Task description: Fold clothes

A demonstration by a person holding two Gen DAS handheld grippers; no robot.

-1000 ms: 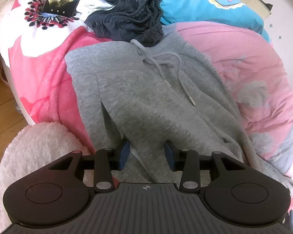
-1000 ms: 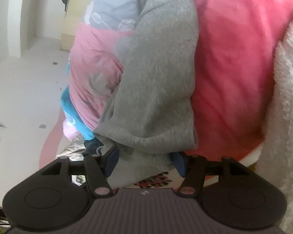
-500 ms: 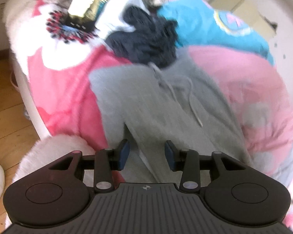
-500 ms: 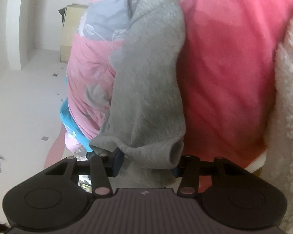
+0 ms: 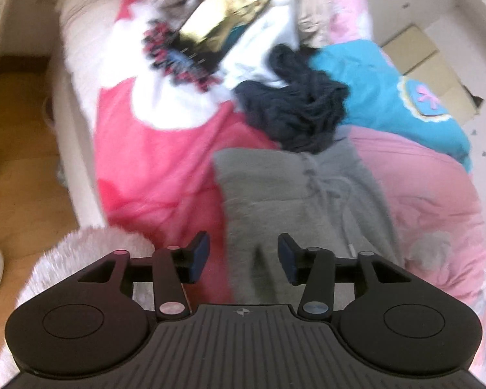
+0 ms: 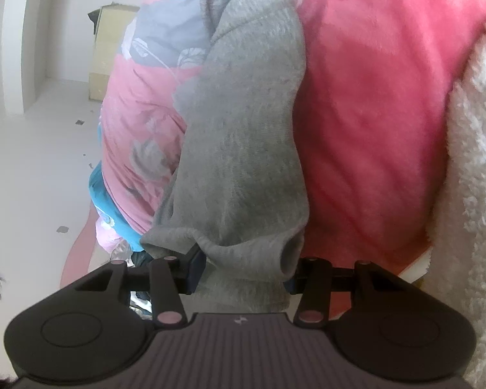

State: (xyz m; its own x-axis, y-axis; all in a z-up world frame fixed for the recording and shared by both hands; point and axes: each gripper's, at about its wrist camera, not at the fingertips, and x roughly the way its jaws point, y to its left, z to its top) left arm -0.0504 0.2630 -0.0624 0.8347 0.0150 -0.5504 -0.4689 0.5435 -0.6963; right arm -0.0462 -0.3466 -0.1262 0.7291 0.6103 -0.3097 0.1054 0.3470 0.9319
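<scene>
Grey sweatpants [image 5: 285, 194] with a white drawstring [image 5: 337, 194] lie flat on the pink bedding, waistband at the far end. My left gripper [image 5: 243, 259] hovers open above their near part, with nothing between its fingers. In the right wrist view one grey trouser leg [image 6: 249, 123] hangs lengthwise down the bedding, and its cuff end [image 6: 243, 253] bunches between the fingers of my right gripper [image 6: 244, 269]. Those jaws stand wide apart, so the cloth rests between them unclamped.
A dark navy garment [image 5: 301, 107] is heaped against the waistband, with a blue cushion [image 5: 395, 103] to its right and a phone-like slab [image 5: 223, 22] beyond. A fluffy white sleeve [image 5: 90, 253] is near left. Wooden floor [image 5: 19, 175] lies left, and a cardboard box [image 6: 110, 52] stands on the white floor.
My left gripper has drawn back and up from the sweatpants, so more of the bed shows. The right gripper stays at the cuff end, its fingers slightly closer together than a second ago.
</scene>
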